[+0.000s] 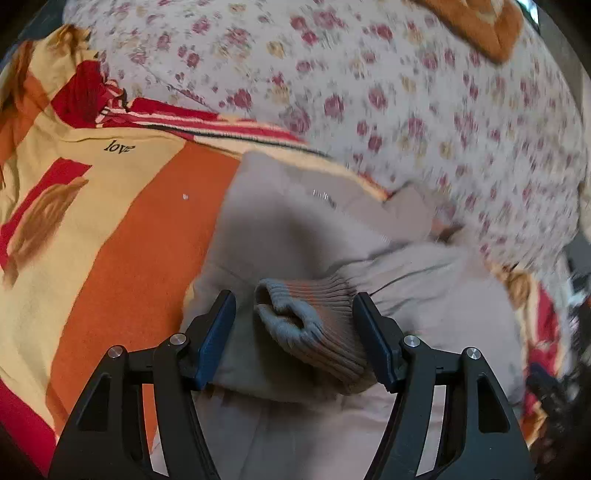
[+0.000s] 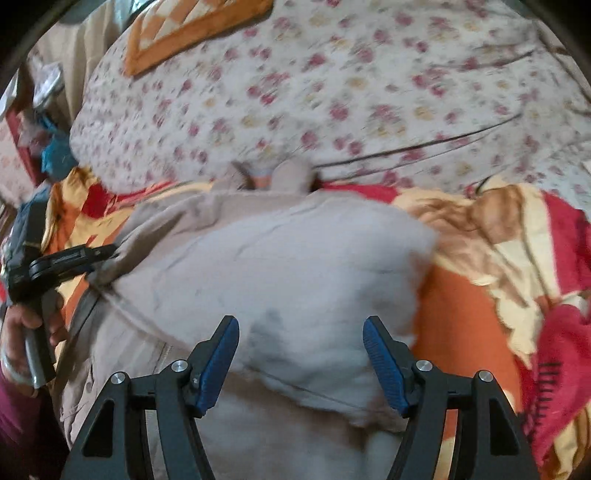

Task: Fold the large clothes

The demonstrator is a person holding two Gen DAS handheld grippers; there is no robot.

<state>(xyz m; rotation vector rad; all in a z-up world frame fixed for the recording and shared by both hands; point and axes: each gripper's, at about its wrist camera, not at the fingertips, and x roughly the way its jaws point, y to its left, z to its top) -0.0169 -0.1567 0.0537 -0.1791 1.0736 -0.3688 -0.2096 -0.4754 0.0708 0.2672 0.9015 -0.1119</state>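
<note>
A large beige jacket (image 1: 295, 221) lies on an orange, yellow and red blanket (image 1: 147, 229). My left gripper (image 1: 295, 314) is open, its jaws on either side of the ribbed grey-brown sleeve cuff (image 1: 314, 325), which lies loose on the jacket. In the right wrist view the jacket (image 2: 280, 258) is partly folded. My right gripper (image 2: 299, 347) is open above it and holds nothing. The left gripper (image 2: 66, 262) shows at the left edge of that view, by the jacket's edge.
A white quilt with red flowers (image 1: 369, 92) lies bunched behind the jacket, and shows in the right wrist view too (image 2: 332, 92). An orange checked cushion (image 2: 184, 29) sits on it. Dark clutter (image 1: 554, 350) lies at the right edge of the bed.
</note>
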